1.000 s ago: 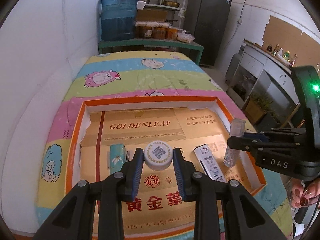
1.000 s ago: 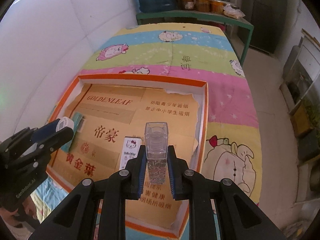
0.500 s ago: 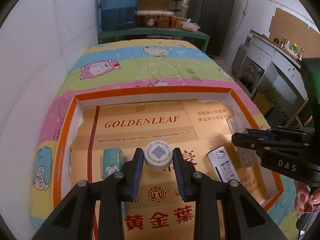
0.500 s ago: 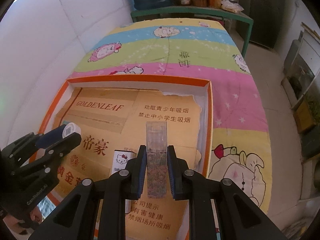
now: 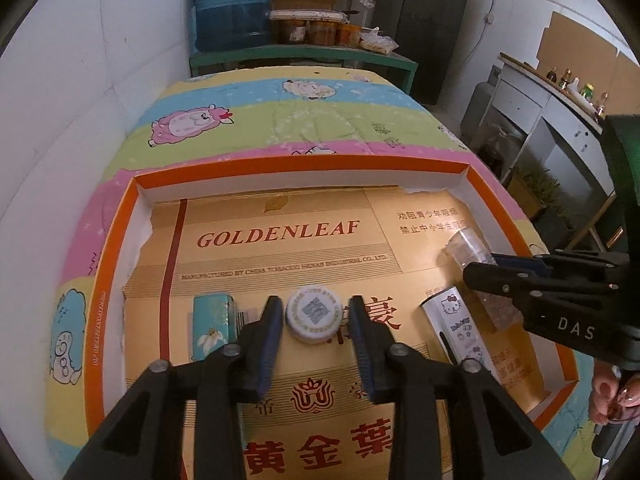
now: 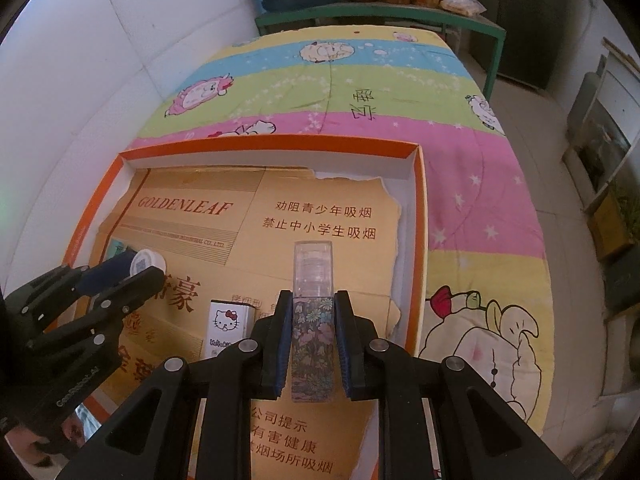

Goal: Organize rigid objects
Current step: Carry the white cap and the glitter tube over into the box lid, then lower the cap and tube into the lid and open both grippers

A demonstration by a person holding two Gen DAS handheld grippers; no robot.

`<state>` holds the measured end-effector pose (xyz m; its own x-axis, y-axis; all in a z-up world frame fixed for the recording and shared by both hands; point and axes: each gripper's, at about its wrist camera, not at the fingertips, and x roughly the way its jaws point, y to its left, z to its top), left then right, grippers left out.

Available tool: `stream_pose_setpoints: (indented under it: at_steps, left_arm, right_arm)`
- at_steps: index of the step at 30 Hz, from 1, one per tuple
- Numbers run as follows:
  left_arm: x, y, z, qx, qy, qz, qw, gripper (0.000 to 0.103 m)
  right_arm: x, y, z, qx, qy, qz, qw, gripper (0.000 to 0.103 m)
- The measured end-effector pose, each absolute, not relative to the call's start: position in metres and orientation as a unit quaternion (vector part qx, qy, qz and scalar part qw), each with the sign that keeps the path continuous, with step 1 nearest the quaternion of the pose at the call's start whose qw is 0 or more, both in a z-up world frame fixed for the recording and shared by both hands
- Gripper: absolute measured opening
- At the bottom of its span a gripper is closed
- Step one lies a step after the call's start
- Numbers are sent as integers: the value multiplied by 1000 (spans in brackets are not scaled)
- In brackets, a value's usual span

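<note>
My left gripper (image 5: pixel 314 318) is shut on a round white jar with a QR-code lid (image 5: pixel 313 314), held over the orange-rimmed box (image 5: pixel 116 256). It also shows in the right wrist view (image 6: pixel 146 265). My right gripper (image 6: pixel 312 308) is shut on a clear rectangular bottle with a floral lower half (image 6: pixel 313 320), tilted forward over the box's right side; it also shows in the left wrist view (image 5: pixel 468 246). A teal floral box (image 5: pixel 212 326) and a white Hello Kitty box (image 5: pixel 458 326) lie flat on the gold cardboard lining.
The box sits on a bed with a striped cartoon sheet (image 5: pixel 280 120). A white wall runs along the left. A green shelf with a blue water jug (image 5: pixel 232 4) stands beyond the bed. Cabinets (image 5: pixel 552 120) stand to the right.
Both grippers moved forward over the box. The clear bottle has tipped from upright to leaning forward. The jar stays gripped in my left gripper.
</note>
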<state>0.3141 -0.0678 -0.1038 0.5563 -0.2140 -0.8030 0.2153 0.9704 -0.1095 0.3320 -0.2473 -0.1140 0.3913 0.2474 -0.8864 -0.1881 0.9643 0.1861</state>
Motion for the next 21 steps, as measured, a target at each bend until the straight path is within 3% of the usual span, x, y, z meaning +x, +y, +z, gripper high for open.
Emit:
stream_pose_setpoints:
  at_steps: [2, 3, 11, 21]
  left_arm:
    - [313, -66, -103, -5, 455, -124, 882, 57]
    - [313, -66, -102, -9, 454, -127, 882, 58]
    - [298, -64, -85, -20, 436, -133, 890, 58]
    - [271, -56, -65, -14, 414, -133, 900, 58]
  right_arm:
    - [331, -248, -113, 30, 534, 131, 835, 26]
    - [330, -248, -112, 29, 533, 128, 836, 26]
    - [320, -249, -97, 37, 509, 121, 851, 33]
    - [296, -248, -81, 40, 493, 112, 862, 33]
